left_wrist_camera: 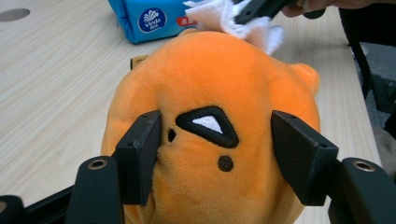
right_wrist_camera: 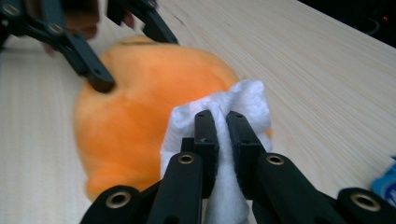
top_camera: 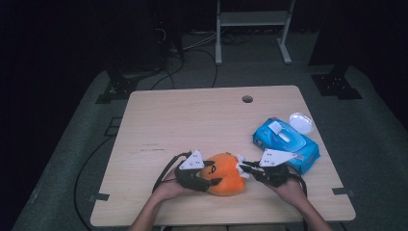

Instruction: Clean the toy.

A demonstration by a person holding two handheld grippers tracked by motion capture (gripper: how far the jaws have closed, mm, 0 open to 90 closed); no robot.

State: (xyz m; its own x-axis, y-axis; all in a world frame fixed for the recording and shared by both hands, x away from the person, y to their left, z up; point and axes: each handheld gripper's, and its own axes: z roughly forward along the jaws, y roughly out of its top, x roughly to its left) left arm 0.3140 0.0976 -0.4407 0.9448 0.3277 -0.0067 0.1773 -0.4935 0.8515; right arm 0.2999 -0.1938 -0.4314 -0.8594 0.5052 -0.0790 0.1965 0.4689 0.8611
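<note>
Your left gripper [left_wrist_camera: 217, 154] clamps its jaws on the orange plush toy [top_camera: 225, 173] near the front edge of the table [top_camera: 192, 120]; your right gripper [right_wrist_camera: 223, 122] is closed on a white wipe [right_wrist_camera: 245, 100], pressed to the toy's far side. Beside them lies the blue wipes pack [top_camera: 286, 144].

Orange plush toy and white wipe, near edge of the table

The orange plush toy [top_camera: 226, 174] lies on the table, its black-stitched face toward the left; a crumpled white wipe [right_wrist_camera: 224, 121] presses against its right side.
</note>
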